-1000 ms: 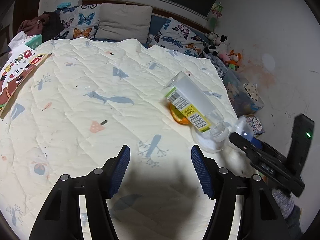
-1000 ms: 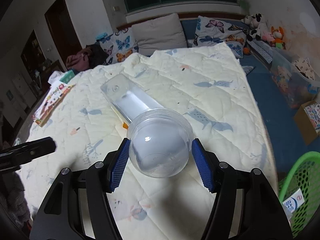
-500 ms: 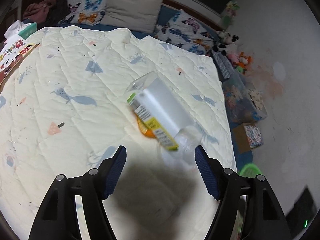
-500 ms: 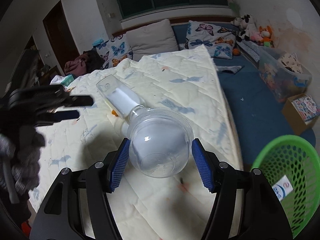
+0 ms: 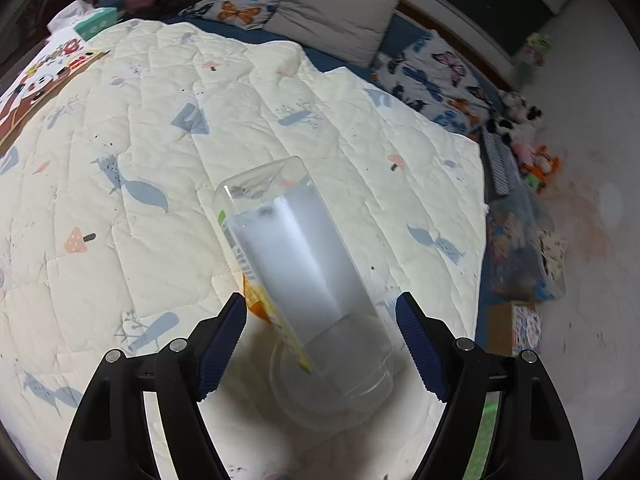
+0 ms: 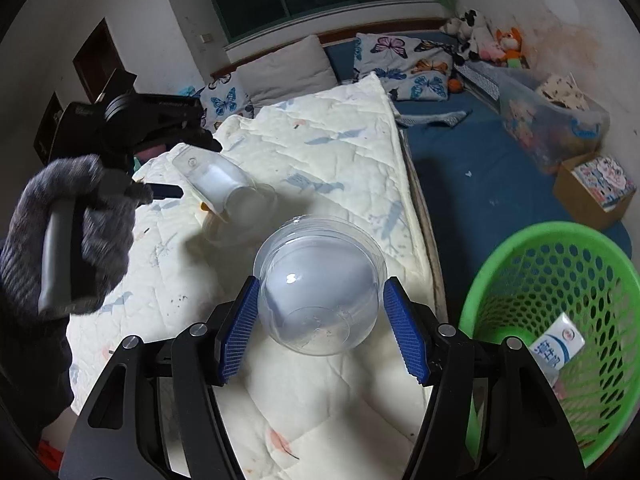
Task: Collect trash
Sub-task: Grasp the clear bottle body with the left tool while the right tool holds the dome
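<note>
Since the earlier frame the left tongs [image 5: 320, 344] have swung over the tall clear bottle [image 5: 296, 268], their jaws just widening and now standing spread astride it without touching. The bottle is lying on the quilt [image 5: 120, 152]. The right tongs [image 6: 318, 316] are pinching a clear plastic bowl [image 6: 318, 296]; the green basket [image 6: 500, 280] is sitting at four o'clock.
</note>
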{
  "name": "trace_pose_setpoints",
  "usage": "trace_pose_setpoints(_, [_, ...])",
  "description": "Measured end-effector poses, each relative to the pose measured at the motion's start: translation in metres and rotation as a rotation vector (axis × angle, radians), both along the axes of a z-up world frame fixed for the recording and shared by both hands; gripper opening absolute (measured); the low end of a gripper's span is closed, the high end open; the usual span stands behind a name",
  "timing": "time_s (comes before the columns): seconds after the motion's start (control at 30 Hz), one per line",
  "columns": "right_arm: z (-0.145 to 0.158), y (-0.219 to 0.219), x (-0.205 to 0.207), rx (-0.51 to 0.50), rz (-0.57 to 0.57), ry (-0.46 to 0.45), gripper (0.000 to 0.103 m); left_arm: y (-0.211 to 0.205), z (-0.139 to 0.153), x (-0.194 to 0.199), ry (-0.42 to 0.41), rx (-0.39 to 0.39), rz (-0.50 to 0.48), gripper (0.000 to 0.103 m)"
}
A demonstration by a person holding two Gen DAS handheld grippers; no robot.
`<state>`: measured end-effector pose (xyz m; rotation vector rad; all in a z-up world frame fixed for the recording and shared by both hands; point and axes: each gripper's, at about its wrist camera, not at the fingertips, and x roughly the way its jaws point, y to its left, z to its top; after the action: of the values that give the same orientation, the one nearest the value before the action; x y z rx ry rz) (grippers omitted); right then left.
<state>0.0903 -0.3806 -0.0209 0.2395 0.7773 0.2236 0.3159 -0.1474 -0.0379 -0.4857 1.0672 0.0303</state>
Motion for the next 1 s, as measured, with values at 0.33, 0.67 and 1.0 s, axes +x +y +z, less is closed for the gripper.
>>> trace_pose_setpoints(0.33, [-0.005, -0.004, -0.005, 0.012, 0.000, 0.008, 0.064, -0.010, -0.012, 0.014, 0.043, 0.042, 0.108, 0.078])
trace_pose_setpoints(0.67, [-0.012, -0.016, -0.011, 0.007, -0.028, 0.026, 0.064, -0.009, -0.028, 0.019, 0.090, 0.013, 0.163, 0.076])
trace_pose_setpoints(1.0, [-0.012, -0.020, -0.015, 0.007, -0.040, 0.029, 0.064, 0.001, -0.025, 0.008, 0.064, -0.002, 0.182, 0.065])
